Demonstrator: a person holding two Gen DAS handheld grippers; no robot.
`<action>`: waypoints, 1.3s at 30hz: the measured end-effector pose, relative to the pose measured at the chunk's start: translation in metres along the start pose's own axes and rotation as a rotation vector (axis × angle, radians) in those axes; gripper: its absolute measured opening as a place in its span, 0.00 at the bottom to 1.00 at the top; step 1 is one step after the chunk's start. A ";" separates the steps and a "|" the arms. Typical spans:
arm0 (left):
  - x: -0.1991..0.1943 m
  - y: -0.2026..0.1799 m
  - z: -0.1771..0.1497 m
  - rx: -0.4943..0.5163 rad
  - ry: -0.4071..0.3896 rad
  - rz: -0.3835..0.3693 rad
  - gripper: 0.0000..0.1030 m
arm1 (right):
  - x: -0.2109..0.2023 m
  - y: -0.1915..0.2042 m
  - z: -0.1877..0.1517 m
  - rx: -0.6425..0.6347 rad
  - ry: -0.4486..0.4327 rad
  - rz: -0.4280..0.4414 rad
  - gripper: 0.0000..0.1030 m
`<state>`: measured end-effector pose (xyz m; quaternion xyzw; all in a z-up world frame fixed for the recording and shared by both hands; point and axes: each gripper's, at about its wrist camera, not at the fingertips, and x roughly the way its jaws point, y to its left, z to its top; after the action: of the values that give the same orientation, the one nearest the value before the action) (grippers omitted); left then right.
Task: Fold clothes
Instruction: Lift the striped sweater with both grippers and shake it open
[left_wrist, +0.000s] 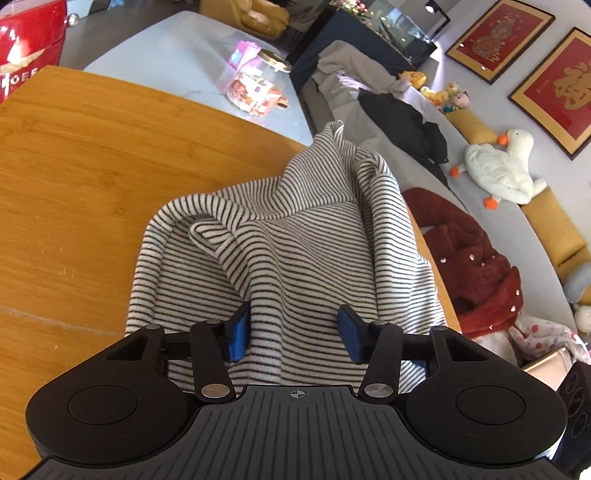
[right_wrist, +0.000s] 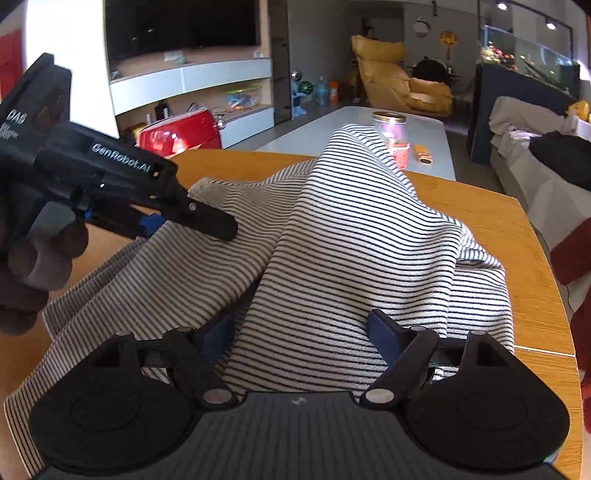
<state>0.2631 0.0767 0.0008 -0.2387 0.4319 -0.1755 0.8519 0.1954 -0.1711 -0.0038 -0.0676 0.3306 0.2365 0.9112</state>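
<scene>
Your striped garment (left_wrist: 295, 236) lies rumpled on the wooden bench (left_wrist: 74, 177), near its edge. It looks soft, light and floppy; grip a hem. Both tools, left tool (left_wrist: 293, 332) and right tool (right_wrist: 301, 332), stand spread over the garment.

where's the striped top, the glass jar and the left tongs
striped top (left_wrist: 295, 229): left wrist view, its rumpled middle.
glass jar (right_wrist: 392, 133): right wrist view, its glass side below the gold lid.
left tongs (left_wrist: 293, 332): left wrist view, midway between the blue tips.
</scene>
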 end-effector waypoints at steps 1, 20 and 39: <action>-0.004 0.002 -0.005 -0.013 0.004 0.005 0.25 | -0.007 0.001 -0.005 -0.003 -0.003 0.019 0.79; -0.111 0.054 0.020 -0.018 -0.193 0.106 0.67 | -0.030 0.040 0.038 -0.117 -0.125 -0.108 0.67; 0.002 0.017 0.072 0.305 -0.138 0.388 0.17 | 0.041 -0.043 0.126 -0.185 -0.140 -0.478 0.05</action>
<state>0.3247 0.1085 0.0266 -0.0313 0.3792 -0.0552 0.9232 0.3146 -0.1579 0.0660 -0.2103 0.2183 0.0478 0.9517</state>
